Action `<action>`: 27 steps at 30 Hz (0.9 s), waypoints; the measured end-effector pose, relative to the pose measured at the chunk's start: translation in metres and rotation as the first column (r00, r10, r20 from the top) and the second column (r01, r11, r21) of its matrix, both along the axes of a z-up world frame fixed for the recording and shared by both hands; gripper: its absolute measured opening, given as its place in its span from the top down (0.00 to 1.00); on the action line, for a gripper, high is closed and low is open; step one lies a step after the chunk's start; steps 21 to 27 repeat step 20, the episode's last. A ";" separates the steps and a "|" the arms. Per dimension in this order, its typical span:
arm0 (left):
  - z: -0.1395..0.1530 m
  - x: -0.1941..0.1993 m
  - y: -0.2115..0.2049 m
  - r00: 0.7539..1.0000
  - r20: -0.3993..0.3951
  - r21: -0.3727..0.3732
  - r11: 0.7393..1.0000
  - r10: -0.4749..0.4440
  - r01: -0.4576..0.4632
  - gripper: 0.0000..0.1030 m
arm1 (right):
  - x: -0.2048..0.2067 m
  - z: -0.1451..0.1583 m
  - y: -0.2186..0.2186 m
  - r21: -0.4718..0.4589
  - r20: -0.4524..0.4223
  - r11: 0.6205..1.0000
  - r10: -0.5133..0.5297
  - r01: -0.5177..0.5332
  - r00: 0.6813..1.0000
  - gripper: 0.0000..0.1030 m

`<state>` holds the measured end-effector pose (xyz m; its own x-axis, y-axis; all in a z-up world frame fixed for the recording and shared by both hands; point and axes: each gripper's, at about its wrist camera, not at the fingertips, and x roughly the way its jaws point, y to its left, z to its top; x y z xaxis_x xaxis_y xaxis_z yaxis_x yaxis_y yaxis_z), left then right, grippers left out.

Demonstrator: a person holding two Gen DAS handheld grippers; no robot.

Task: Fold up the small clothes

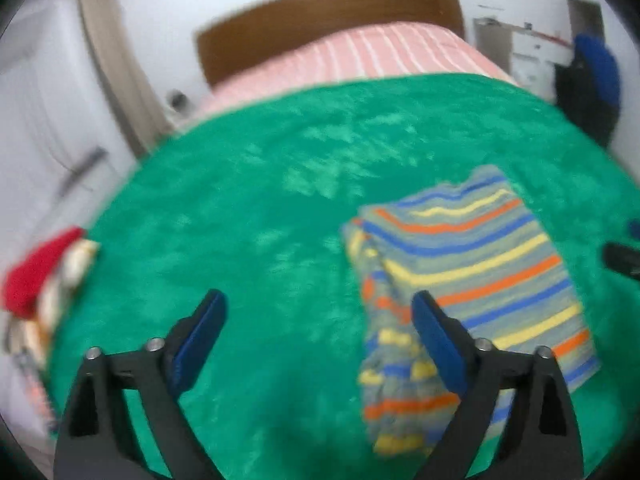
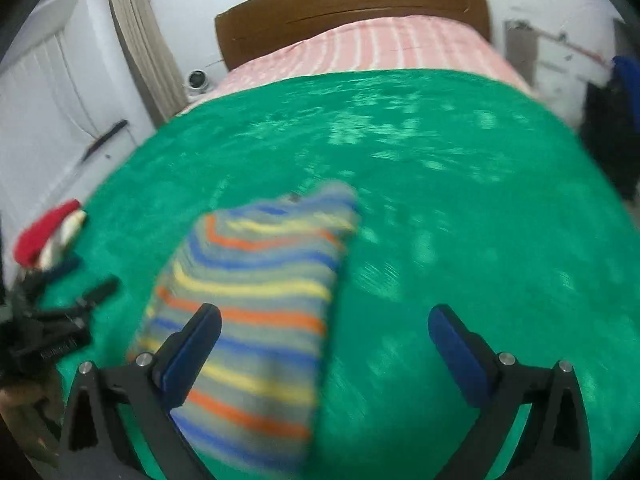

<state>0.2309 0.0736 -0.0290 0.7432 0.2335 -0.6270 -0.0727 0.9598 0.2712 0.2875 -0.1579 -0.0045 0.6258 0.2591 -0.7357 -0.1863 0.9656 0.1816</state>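
No readable writing is showing. Both the left gripper (image 1: pixel 318 312) and right gripper (image 2: pixel 324 328) are gaping wide, empty, over the folded striped garment (image 1: pixel 472 280) lying on the green blanket (image 1: pixel 240 200); a red-topped clothes pile (image 1: pixel 36 276) is sitting far left.

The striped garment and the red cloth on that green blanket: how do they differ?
The striped garment lies folded mid-blanket, banded blue, yellow and orange; the red cloth is plain, smaller-looking, bunched with other fabric at the blanket's left edge. Both rest on the green blanket, neither gripped.

Your left wrist camera tilts down, close above the fuzzy green blanket (image 1: pixel 260 200); your right wrist camera does likewise, both sharing the brown wooden headboard (image 2: pixel 352 4).
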 end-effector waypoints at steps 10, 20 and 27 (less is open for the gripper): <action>0.025 -0.032 -0.009 0.999 0.026 -0.147 0.989 -0.032 0.035 0.00 | -0.090 0.062 0.000 -0.146 0.129 0.989 -0.007 0.026 0.992 0.01; 0.038 -0.069 -0.018 0.997 0.077 -0.181 0.983 -0.031 0.044 0.00 | -0.137 0.080 0.001 -0.139 0.143 0.990 -0.012 0.032 0.990 0.01; 0.038 -0.069 -0.018 0.997 0.077 -0.181 0.983 -0.031 0.044 0.00 | -0.137 0.080 0.001 -0.139 0.143 0.990 -0.012 0.032 0.990 0.01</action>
